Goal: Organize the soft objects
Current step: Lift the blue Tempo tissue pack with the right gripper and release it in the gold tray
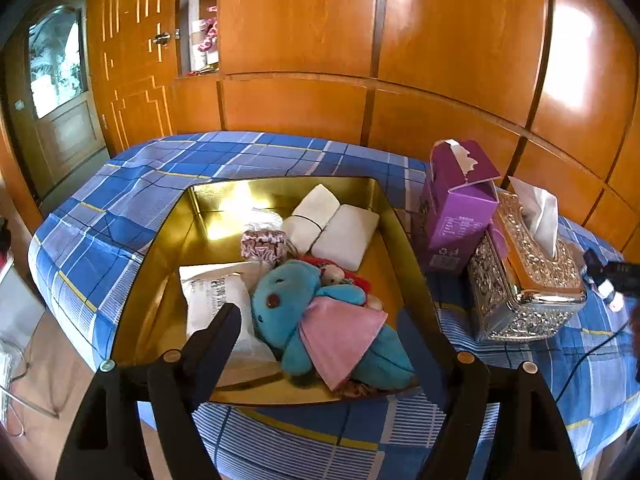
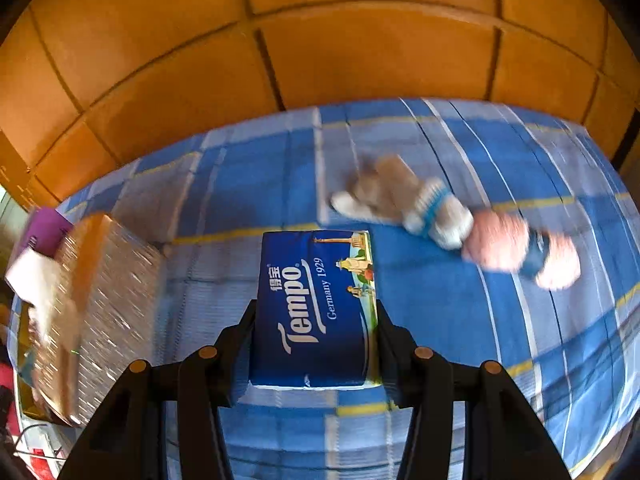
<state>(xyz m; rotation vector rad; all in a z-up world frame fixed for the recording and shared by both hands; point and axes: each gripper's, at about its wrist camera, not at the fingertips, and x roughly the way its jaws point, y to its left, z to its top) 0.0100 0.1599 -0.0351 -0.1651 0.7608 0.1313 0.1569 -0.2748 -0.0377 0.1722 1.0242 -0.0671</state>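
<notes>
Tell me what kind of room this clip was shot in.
Probably a bedroom at home: a bed under a blue plaid sheet, wood-panelled wardrobe doors behind it, and a silver tissue box beside a gold tray of soft toys.

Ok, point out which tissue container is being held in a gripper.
The blue Tempo tissue pack, clamped in the right gripper. The purple tissue box and ornate silver tissue holder sit on the bed.

Both wrist views look steeply down at the checked bedspread (image 1: pixel 280 152), sharing the silver tissue box (image 1: pixel 524 280).
</notes>
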